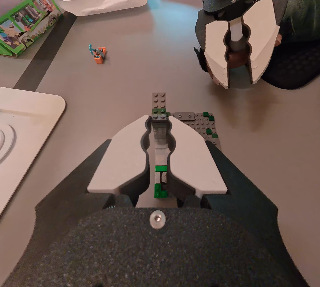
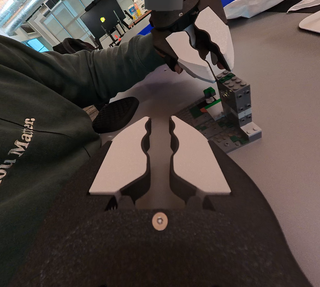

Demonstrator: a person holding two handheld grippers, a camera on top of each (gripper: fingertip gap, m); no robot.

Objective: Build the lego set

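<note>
A grey lego wall (image 1: 159, 100) stands upright on a grey baseplate (image 1: 202, 126) with small green tiles. My left gripper (image 1: 159, 117) reaches down from above and is shut on the wall's top edge, one finger on each side. The right wrist view shows the same grip: the left gripper (image 2: 222, 74) pinches the top of the wall (image 2: 237, 98), which stands at the far edge of the baseplate (image 2: 218, 133). My right gripper (image 2: 160, 119) is open and empty, low over the table just short of the baseplate. It also shows in the left wrist view (image 1: 239, 83).
An orange minifigure with a teal pickaxe (image 1: 99, 54) lies on the table beyond the build. A lego box (image 1: 26, 18) and a white paper bag (image 1: 107, 1) sit at the far left. A white tray (image 1: 26, 122) is at the left. A green sleeve (image 2: 86, 74) crosses the right wrist view.
</note>
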